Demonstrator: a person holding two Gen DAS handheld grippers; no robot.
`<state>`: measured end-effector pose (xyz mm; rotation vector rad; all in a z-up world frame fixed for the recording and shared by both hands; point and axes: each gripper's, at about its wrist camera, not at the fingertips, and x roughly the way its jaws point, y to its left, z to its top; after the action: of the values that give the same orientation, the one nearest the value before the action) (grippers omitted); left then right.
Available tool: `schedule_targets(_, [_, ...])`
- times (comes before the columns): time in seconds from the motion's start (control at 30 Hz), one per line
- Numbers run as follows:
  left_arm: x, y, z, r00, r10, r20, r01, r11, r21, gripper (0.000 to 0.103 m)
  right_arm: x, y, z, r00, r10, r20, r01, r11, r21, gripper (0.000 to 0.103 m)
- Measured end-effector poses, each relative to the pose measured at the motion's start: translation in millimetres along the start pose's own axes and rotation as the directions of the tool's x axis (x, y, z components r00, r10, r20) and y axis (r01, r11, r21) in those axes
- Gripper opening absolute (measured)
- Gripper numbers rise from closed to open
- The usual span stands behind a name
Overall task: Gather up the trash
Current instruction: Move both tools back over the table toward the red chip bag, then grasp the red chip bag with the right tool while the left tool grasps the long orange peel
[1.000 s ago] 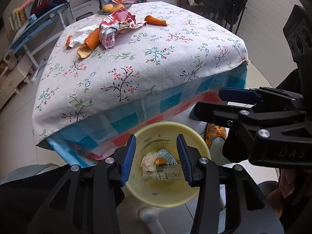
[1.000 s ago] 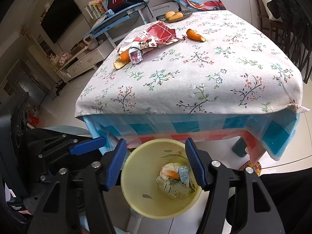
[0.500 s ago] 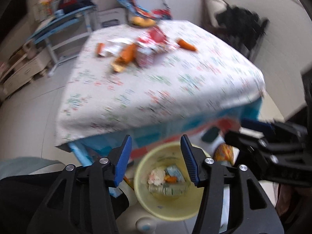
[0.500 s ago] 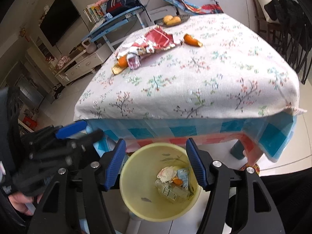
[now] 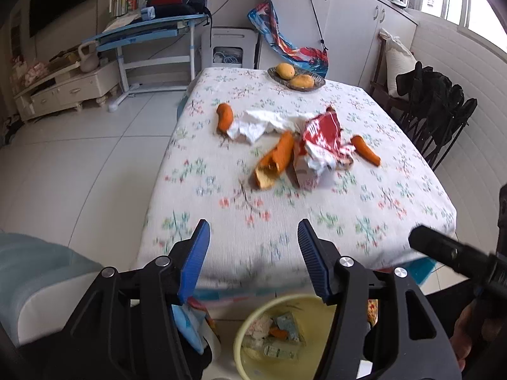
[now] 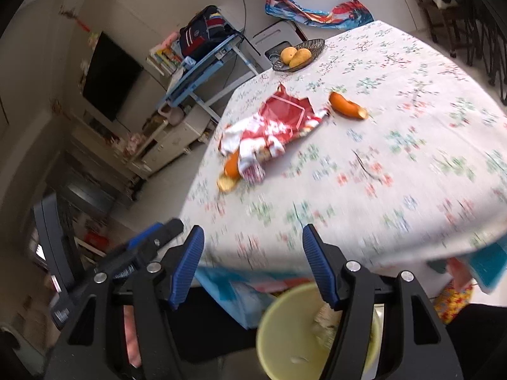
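You are reaching with both the left claw and right claw gaping empty toward the red wrapper ahead on the counter, bin below.

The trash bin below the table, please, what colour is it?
Pale yellow bin; left wrist view.

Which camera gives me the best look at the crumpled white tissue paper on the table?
The left wrist view. There the crumpled white tissue paper lies fully exposed between an orange peel piece and the torn red snack wrapper. In the right wrist view that wrapper covers most of it, leaving only a blurred white edge.
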<state>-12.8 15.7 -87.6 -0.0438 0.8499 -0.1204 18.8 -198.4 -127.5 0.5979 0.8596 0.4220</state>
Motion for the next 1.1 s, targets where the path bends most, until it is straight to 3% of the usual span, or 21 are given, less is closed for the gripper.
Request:
schedule_targets(0.2, [21.6,7.0,23.8,1.0,0.004,-0.019,-0.005,1.0,-0.03,0.056,34.5,-13.8,27.6,0.998,0.062,-0.019,-0.059,0.988,0.143,0.063])
schedule_targets(0.6, [52.9,9.3,49.9,0.999,0.008,-0.048,-0.01,0.999,-0.042,0.058,81.2,-20.4,57.2,0.993,0.116,-0.018,-0.107,0.956,0.274,0.062])
schedule_targets(0.7, [60.1,8.8,54.6,0.998,0.012,-0.055,-0.014,0.999,-0.042,0.059,87.1,-23.3,60.9,0.994,0.107,-0.014,-0.099,0.955,0.279,0.046])
schedule_targets(0.77, [65.1,8.2,57.8,0.998,0.013,-0.06,-0.015,0.999,-0.041,0.059,84.4,-25.1,61.9,0.996,0.093,0.003,-0.09,0.959,0.269,0.026])
schedule_targets(0.9, [77.7,4.1,64.9,0.997,0.01,-0.075,-0.013,0.999,-0.033,0.06,64.4,-24.7,62.9,0.997,0.068,0.046,-0.076,0.974,0.215,0.016])
schedule_targets(1.1, [97.7,-10.3,71.1,0.994,0.006,-0.106,-0.006,1.0,0.006,0.06,39.9,-22.0,54.6,0.998,0.037,0.044,-0.042,0.992,0.117,0.015])
